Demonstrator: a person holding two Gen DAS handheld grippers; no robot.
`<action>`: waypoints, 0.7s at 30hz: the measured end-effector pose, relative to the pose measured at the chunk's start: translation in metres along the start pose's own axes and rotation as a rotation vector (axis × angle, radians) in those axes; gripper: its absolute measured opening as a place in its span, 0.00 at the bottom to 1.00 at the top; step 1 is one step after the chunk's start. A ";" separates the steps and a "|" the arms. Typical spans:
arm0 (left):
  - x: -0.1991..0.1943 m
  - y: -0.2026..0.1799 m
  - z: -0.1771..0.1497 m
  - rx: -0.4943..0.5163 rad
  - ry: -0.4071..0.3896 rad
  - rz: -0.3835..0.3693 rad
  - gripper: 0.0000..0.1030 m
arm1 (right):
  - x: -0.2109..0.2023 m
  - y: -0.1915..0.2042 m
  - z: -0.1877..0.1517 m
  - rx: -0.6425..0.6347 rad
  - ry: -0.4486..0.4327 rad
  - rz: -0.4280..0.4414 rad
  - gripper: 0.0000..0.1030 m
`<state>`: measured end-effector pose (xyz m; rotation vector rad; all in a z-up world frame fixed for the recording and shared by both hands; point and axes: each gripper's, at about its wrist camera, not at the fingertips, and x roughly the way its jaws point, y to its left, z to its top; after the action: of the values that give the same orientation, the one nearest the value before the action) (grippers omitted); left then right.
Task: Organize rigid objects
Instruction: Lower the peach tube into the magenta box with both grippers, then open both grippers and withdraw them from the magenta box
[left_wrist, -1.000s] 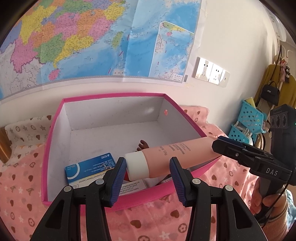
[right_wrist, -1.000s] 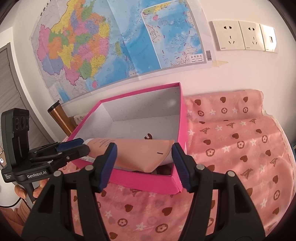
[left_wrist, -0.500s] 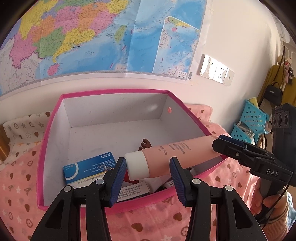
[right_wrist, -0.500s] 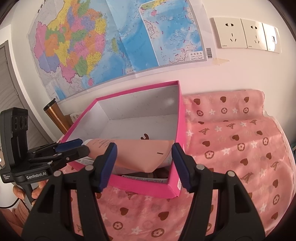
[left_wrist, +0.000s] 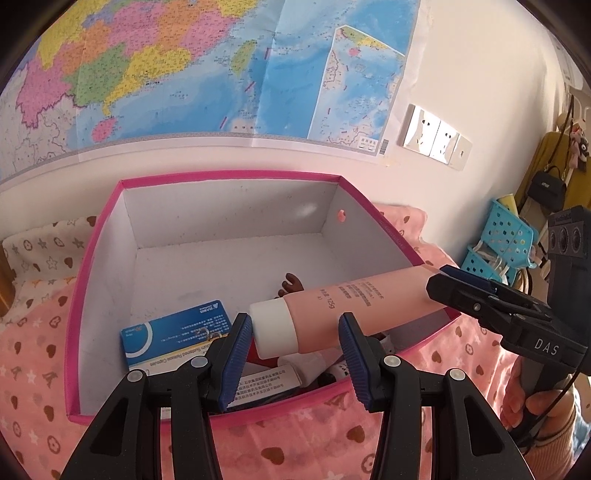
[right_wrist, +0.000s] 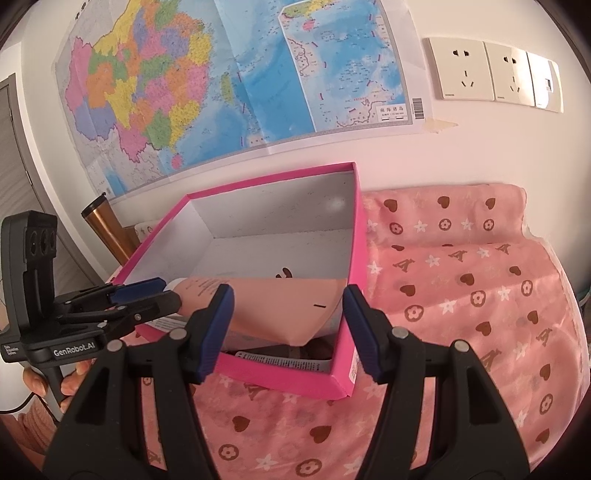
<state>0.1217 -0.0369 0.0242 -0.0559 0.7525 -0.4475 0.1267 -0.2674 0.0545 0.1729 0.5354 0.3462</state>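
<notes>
A pink tube (left_wrist: 351, 310) with a white cap (left_wrist: 273, 328) hangs level over the front of the pink open box (left_wrist: 229, 175). My right gripper (right_wrist: 288, 325) is shut on the tube's flat crimped end (right_wrist: 284, 314); it also shows in the left wrist view (left_wrist: 465, 291). My left gripper (left_wrist: 295, 358) is open, its fingers either side of the cap end without pinching it; it also shows in the right wrist view (right_wrist: 144, 295). A blue medicine box (left_wrist: 173, 336) and white cartons (left_wrist: 266, 384) lie inside the pink box.
The pink box (right_wrist: 351, 258) sits on a pink heart-print cloth (right_wrist: 461, 295). A wall map (left_wrist: 207, 74) and sockets (right_wrist: 491, 74) are behind. A copper flask (right_wrist: 107, 229) stands left of the box. Blue baskets (left_wrist: 506, 240) stand at the right.
Both grippers and the tube have moved a little forward over the box, which now looks closer. The grips are unchanged.
</notes>
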 end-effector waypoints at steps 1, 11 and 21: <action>0.000 0.000 0.000 -0.001 0.001 -0.001 0.47 | 0.000 0.000 0.000 -0.003 0.001 -0.003 0.62; 0.005 0.004 0.000 -0.012 0.019 -0.005 0.47 | 0.005 0.007 0.001 -0.044 0.005 -0.039 0.62; 0.008 -0.007 -0.003 0.036 0.028 -0.020 0.46 | 0.012 0.022 -0.005 -0.123 0.026 -0.072 0.61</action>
<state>0.1223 -0.0463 0.0185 -0.0233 0.7719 -0.4820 0.1276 -0.2425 0.0500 0.0302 0.5427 0.3102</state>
